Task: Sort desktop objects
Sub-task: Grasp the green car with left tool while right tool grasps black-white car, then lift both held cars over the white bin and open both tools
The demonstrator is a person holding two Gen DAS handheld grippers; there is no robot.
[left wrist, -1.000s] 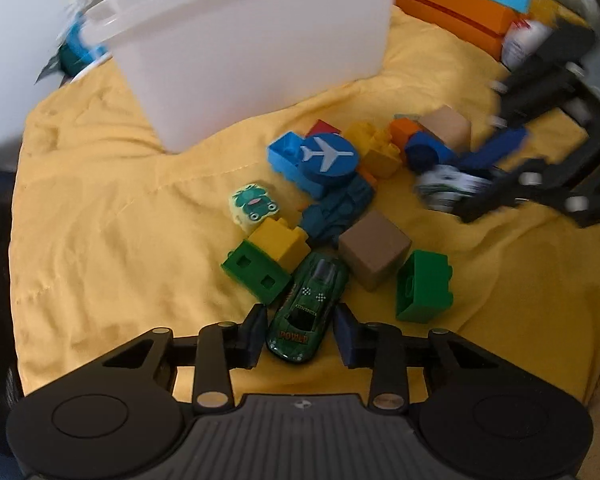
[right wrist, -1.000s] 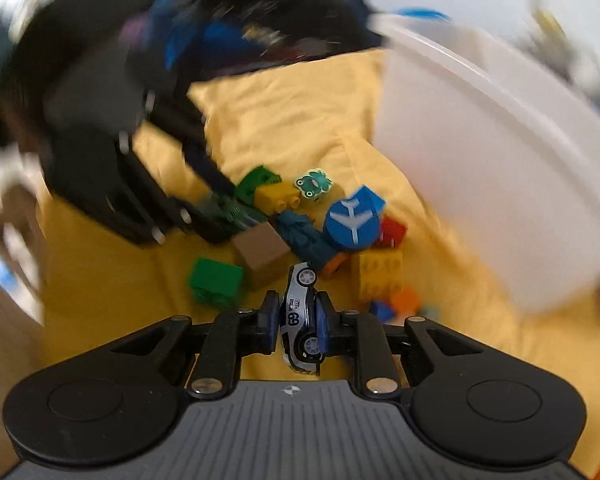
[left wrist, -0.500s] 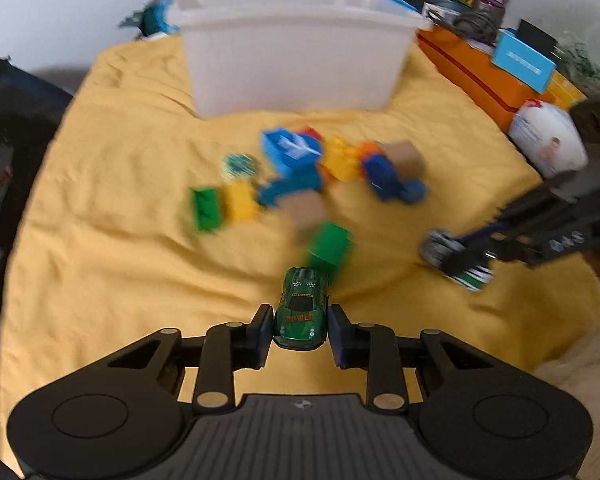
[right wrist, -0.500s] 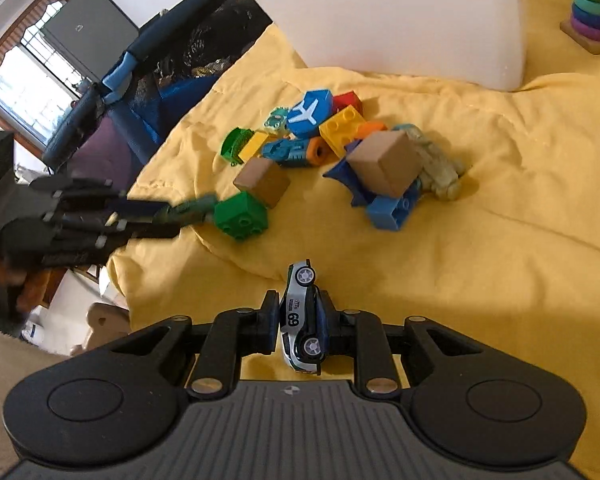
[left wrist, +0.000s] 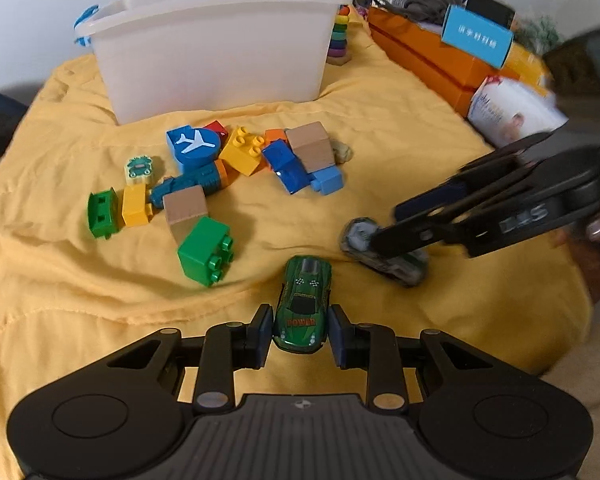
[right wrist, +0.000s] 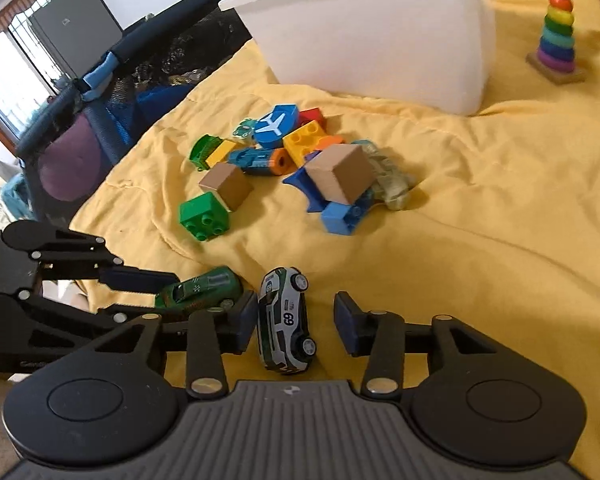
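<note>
My left gripper point(left wrist: 299, 330) is shut on a green toy car point(left wrist: 304, 304), nose pointing away, low over the yellow cloth point(left wrist: 380, 132). In the right wrist view the same green car point(right wrist: 200, 290) shows in the left gripper point(right wrist: 172, 292) at the lower left. My right gripper point(right wrist: 296, 320) has its jaws opening. A white toy car marked 69 point(right wrist: 286, 320) lies on its side on the cloth between them, against the left pad and apart from the right one. From the left wrist, the right gripper point(left wrist: 384, 226) reaches in over that white car point(left wrist: 384, 256).
A pile of blocks point(left wrist: 240, 160) lies mid-cloth, with a green brick point(right wrist: 204, 216) nearest. Behind it stands a white bin point(left wrist: 212, 48). A rainbow ring stacker point(right wrist: 558, 28) is at the far right. Orange boxes point(left wrist: 440, 60) line the right side; a dark playpen point(right wrist: 100, 92) is beyond the left edge.
Both grippers have drawn back from the block pile, each with its car. The right jaws have spread, and the white car now lies on the cloth. The left still grips the green car.
</note>
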